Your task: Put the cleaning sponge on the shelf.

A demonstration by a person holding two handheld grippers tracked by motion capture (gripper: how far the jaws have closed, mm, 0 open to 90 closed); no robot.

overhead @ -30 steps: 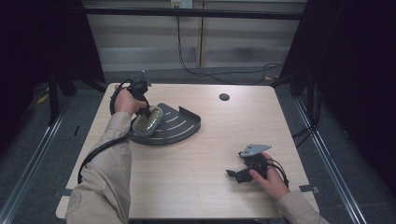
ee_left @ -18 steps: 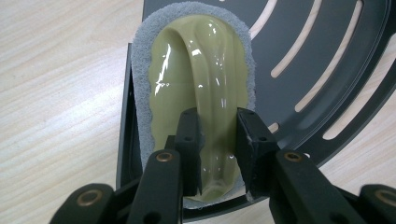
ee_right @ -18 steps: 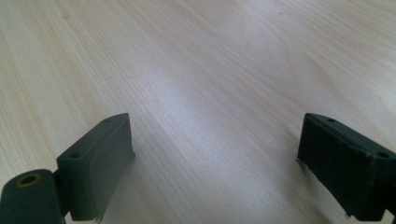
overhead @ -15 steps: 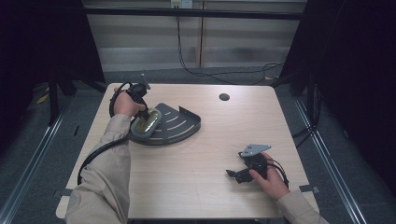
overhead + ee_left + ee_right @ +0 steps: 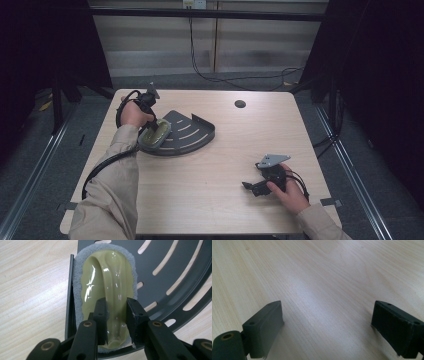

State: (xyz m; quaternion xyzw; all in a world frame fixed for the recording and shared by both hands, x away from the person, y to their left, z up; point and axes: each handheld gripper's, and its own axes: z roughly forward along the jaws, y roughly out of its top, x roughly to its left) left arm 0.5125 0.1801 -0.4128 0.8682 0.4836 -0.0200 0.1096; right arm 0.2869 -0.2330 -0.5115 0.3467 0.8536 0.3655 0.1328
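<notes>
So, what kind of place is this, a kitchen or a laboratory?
Probably a lab or recording rig, not a kitchen: one bare wooden table inside dark curtains, cables trailing over the floor, and a person working handheld grippers, the left gripper clamped on a scrubbing pad's handle.

A scrubbing pad with an olive-green glossy plastic handle ridge on a grey abrasive base lies flat at the left straight edge of a dark grey quarter-round slotted metal shelf, which rests on the tabletop's far left part, its curved rim facing near-right.
</notes>
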